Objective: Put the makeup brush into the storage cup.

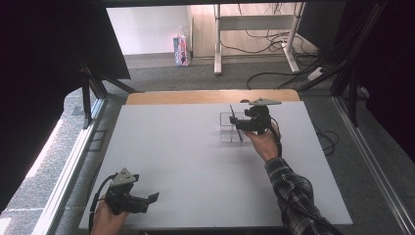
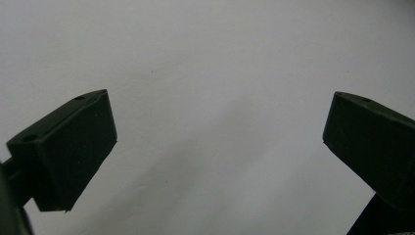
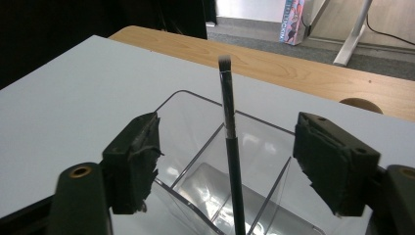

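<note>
The brush (image 3: pixel 229 142) stands nearly upright in the clear organizer (image 3: pixel 195 166) at the far right of the white table (image 1: pixel 186 161), its bristle tip up and its long axis rising between the spread jaws of the right gripper (image 3: pixel 230 169), which grip nothing. The left gripper (image 1: pixel 147 200), also released, rests well apart at the near edge, so the right is nearer

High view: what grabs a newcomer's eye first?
A slim black brush stands bristles-up in a clear divided box at the far right of the white table. The right gripper sits open at the box, its jaws on either side of the brush and not touching it. The left gripper rests open at the near left edge, over bare table.
</note>
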`<state>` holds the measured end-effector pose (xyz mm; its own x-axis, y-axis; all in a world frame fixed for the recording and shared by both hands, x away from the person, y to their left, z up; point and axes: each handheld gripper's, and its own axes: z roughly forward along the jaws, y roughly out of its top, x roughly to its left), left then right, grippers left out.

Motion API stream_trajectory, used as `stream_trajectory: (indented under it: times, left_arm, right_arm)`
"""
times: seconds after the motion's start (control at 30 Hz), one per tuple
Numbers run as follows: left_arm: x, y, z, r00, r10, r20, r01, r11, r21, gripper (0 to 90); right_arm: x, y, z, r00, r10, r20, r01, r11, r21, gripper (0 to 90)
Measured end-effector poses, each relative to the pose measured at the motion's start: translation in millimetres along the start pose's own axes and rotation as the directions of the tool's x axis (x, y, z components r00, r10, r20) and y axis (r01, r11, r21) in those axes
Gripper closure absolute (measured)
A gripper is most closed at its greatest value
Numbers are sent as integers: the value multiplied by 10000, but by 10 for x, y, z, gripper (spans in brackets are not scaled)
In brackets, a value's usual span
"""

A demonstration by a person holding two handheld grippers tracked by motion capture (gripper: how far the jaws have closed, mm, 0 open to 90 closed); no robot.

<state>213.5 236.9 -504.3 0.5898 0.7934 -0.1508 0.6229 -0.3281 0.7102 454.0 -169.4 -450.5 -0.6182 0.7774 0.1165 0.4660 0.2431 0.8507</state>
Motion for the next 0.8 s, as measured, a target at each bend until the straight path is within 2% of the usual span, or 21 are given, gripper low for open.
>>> stream_trajectory:
  times: [0.33, 0.53, 0.8]
  left_arm:
    - [-1, 0, 0, 10000, -4, 3, 4, 10000, 1, 0]
    - [-4, 0, 1, 10000, -28, -13, 28, 10000, 4, 0]
    - [-5, 1, 2, 10000, -28, -5, 28, 10000, 2, 0]
  right_arm:
    - [18, 8, 3, 10000, 57, -30, -56, 9992, 386, 139]
    - [50, 2, -7, 9999, -126, 55, 123, 9979, 634, 123]
    - [90, -5, -39, 9999, -96, -103, 104, 9965, 825, 105]
